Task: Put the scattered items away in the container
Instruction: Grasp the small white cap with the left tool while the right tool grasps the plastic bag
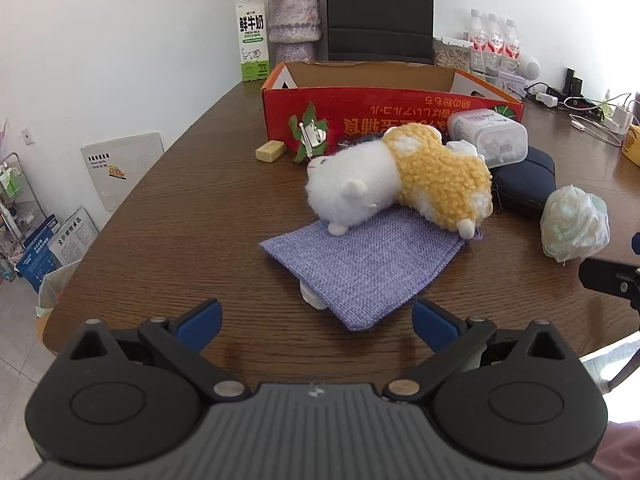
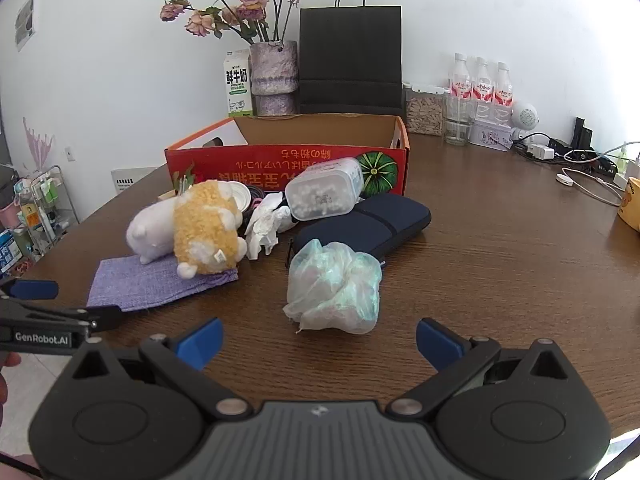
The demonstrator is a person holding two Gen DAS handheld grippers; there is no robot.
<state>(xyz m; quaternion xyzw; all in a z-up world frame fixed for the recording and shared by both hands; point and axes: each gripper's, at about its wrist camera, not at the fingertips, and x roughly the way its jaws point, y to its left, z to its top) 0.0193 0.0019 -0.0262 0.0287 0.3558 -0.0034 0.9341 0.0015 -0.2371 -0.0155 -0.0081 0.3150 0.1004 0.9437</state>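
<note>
Two grippers hover low over the near edge of the brown wooden table (image 1: pixel 180 208), both spread wide and holding nothing.

From the left wrist: the left gripper (image 1: pixel 317 322) faces the purple woven pouch (image 1: pixel 360 264) dead ahead, its near corner reaching in between the blue fingertips (image 1: pixel 202 320). The pouch lies flat, coarse burlap-like cloth, long axis running away and to the right, with a small white object (image 1: pixel 310 295) peeking from under its near left edge. On its far end rests the plush toy (image 1: pixel 400 180), fluffy white head to the left, curly yellow body to the right, lying on its side. Beyond it sits the red cardboard box (image 1: pixel 384 116), open-topped, towards the far edge. A yellow soap bar (image 1: pixel 271 151) lies just beside the box's left front corner.

From the right wrist: the right gripper (image 2: pixel 319 340) points at the crumpled plastic bag (image 2: pixel 334 288), straight ahead and close, a soft translucent lump with pale green showing through. Behind it lies the dark blue zip case (image 2: pixel 368 224), smooth fabric, long axis slanting to the far right, and a clear plastic tub (image 2: pixel 324 190) leans on it against the box front. White crumpled tissue (image 2: pixel 266 226) sits between plush and case.

My read: the bag belongs to the right hand, the pouch to the left.
</note>
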